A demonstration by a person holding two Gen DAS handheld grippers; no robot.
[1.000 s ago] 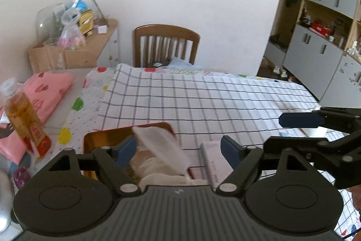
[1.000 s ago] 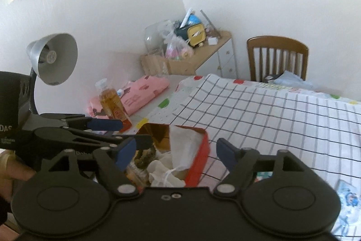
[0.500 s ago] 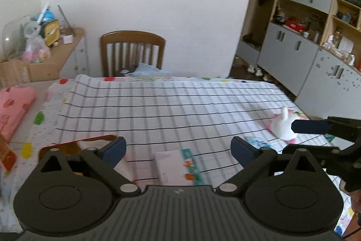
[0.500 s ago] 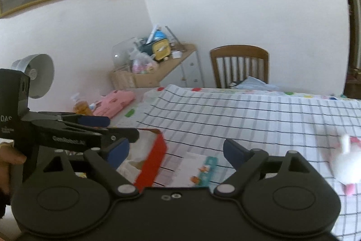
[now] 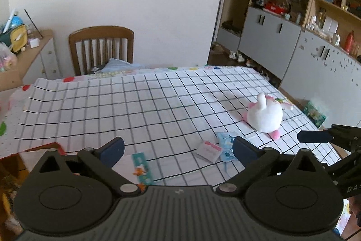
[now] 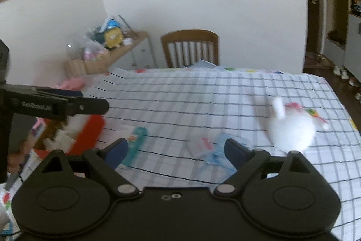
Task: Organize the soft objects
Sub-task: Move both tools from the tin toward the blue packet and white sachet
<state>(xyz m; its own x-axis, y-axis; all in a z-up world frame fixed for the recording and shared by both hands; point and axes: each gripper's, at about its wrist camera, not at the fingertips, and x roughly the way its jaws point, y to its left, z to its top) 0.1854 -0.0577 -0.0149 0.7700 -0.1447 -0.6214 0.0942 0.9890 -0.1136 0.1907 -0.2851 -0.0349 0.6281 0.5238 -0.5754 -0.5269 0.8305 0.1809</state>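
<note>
From the left wrist, the plush toy [image 5: 265, 115] lies near the far right edge of the checked tablecloth [image 5: 135, 105]; it looks light and squashy, best pinched around its round body. The left gripper [image 5: 178, 147] is spread wide, holding nothing. From the right wrist, blurred, the toy [image 6: 292, 129] lies ahead to the right; the right gripper [image 6: 176, 150] gapes empty above small packets [image 6: 209, 147].

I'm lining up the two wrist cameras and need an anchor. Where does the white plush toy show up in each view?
Left wrist: the white plush toy lies right of centre on the checked tablecloth, beyond the open left gripper.
Right wrist: the toy is blurred, at right, beyond the open right gripper.
Shared landmark: the wooden chair at the table's far edge.
</note>
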